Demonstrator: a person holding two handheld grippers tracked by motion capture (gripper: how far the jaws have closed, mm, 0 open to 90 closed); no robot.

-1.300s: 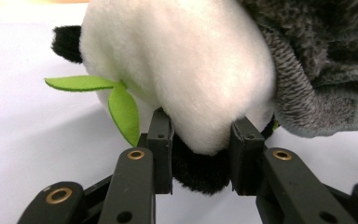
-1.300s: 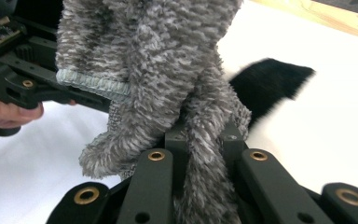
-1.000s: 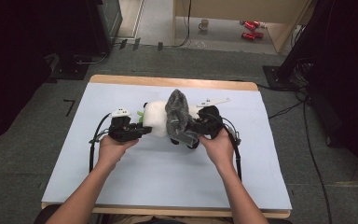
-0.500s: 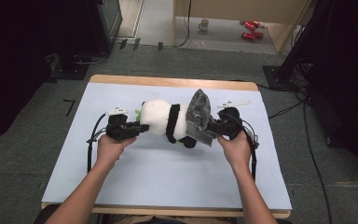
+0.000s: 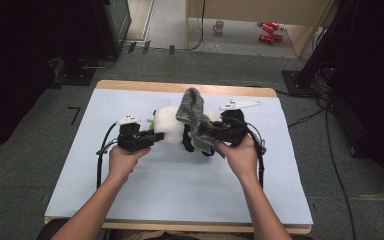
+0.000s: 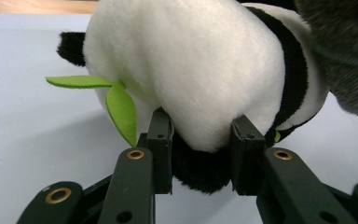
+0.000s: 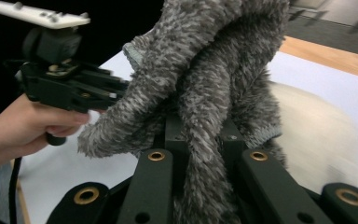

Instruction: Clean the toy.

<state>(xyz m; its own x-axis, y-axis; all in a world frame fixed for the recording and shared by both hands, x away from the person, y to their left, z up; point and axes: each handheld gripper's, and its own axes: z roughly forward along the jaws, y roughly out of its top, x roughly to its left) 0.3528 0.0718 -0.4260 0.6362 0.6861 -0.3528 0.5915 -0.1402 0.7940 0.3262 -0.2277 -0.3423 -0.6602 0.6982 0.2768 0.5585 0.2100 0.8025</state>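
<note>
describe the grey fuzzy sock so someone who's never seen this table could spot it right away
Look at the pale blue table, where a plush panda lies near the middle. The sock is draped over the panda's right end, pinched in the right gripper. It is the one mottled grey, shaggy knit piece; the panda is smooth white and black.

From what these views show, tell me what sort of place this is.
Probably a lab or workshop set up for recording handling demonstrations. A wooden table topped with a pale blue mat stands on grey carpet, with cables trailing across the floor and dark equipment racks behind it.
</note>
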